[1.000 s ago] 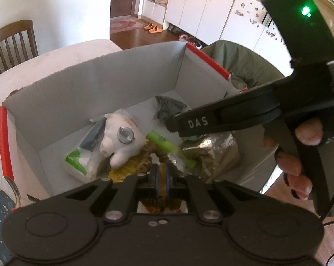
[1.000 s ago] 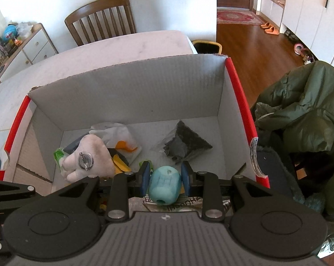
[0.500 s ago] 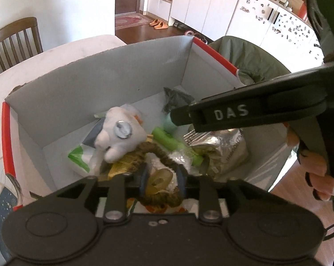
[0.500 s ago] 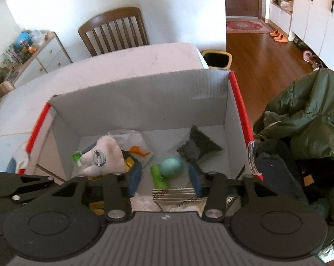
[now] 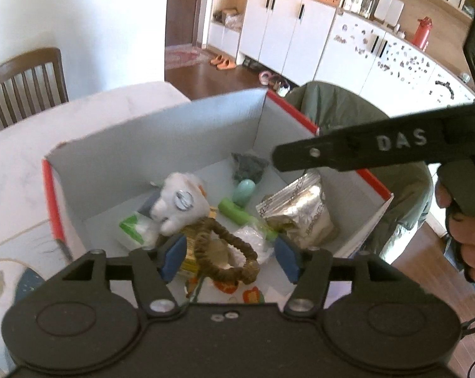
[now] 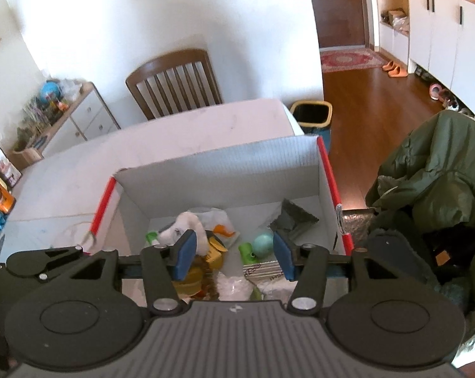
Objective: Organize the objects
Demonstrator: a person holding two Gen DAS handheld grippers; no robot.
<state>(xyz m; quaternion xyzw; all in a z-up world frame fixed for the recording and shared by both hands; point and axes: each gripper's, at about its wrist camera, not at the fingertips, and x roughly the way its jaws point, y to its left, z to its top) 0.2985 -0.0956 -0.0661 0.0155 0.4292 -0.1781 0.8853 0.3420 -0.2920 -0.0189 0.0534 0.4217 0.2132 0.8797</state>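
A grey cardboard box with red edges [image 5: 162,148] [image 6: 225,173] sits on the white table. Inside lie a white plush toy [image 5: 174,204] [image 6: 187,223], a teal egg-shaped toy [image 5: 244,190] [image 6: 262,245], a green tube [image 5: 234,209], a silver foil bag [image 5: 297,214], a dark pouch [image 5: 247,167] [image 6: 292,220] and a brown braided ring [image 5: 225,255]. My left gripper [image 5: 231,258] hangs open above the ring, not touching it. My right gripper [image 6: 234,255] is open above the box with nothing between its fingers. The right tool's black body [image 5: 379,149] crosses the left wrist view, held by a hand [image 5: 464,239].
A green jacket [image 6: 432,182] is draped on a seat right of the box. A wooden chair [image 6: 174,85] stands behind the table, a bin [image 6: 313,116] on the floor past its corner. A cluttered sideboard [image 6: 54,110] lines the left wall.
The right gripper opened and dropped the teal toy into the box, then rose. The left gripper opened and let go of the brown ring, which now lies in the box, and pulled back upward.
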